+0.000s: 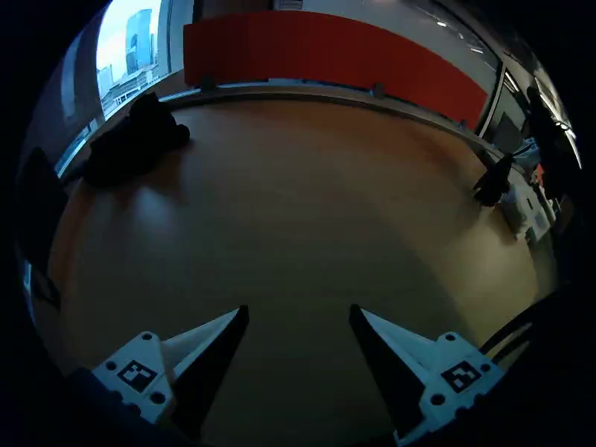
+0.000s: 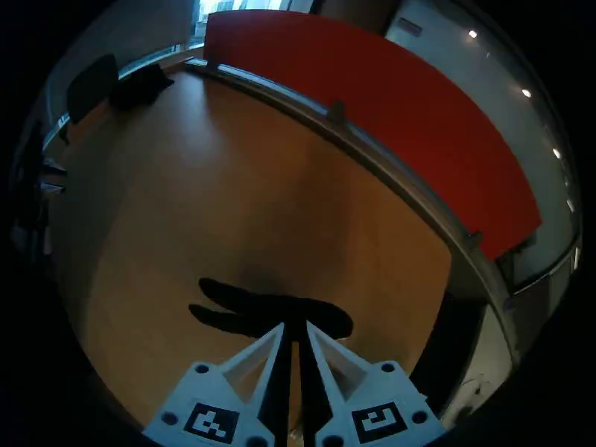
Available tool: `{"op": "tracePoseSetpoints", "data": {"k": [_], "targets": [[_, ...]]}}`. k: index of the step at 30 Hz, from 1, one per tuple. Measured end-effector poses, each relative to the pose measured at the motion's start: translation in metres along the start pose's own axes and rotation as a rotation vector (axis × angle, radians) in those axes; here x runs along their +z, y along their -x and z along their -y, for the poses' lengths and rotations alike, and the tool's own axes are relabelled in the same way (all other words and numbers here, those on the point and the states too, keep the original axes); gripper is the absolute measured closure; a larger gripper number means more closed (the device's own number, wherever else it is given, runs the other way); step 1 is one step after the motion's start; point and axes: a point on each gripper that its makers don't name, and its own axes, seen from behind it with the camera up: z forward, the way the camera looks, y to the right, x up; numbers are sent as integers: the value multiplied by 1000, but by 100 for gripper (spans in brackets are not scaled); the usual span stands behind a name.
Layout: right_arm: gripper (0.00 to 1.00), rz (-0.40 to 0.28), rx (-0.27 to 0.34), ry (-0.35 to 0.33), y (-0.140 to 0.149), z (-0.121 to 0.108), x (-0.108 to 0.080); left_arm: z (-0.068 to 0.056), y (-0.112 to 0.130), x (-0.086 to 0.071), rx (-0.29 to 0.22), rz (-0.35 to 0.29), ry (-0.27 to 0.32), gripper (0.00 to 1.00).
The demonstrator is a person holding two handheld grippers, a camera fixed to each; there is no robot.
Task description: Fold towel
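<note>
Left gripper view: left gripper (image 1: 298, 328) released, hovering over table (image 1: 298, 223), prob. idle as nothing's in reach. Dark heap (image 1: 134, 141), maybe the towel, sits at table's far corner. Low over table, right gripper (image 2: 292, 335) clenched; grasping anything? Can't tell.

An office, by its wooden desk (image 1: 298, 208) backed by a red divider screen (image 1: 335, 52) (city towers beyond the window (image 1: 127, 52)).
</note>
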Motion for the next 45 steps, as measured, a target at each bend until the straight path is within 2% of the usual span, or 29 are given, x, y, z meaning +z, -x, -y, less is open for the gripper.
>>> {"op": "tracePoseSetpoints", "data": {"k": [6,11,23,31,45], "targets": [[94,55,8,7,42,4,2,-2,0,0,7,1,1,0],[94,94,37,14,76,10,7,-4,1,-1,13,6,2,0],[94,169,116,35,135,15,15,-4,8,-6,26,12,-2,0],[94,211,156,39,163,21,23,-1,13,-9,22,18,-9,0],[94,262,187,60,192,21,31,5,22,-13,21,26,-20,0]]}}
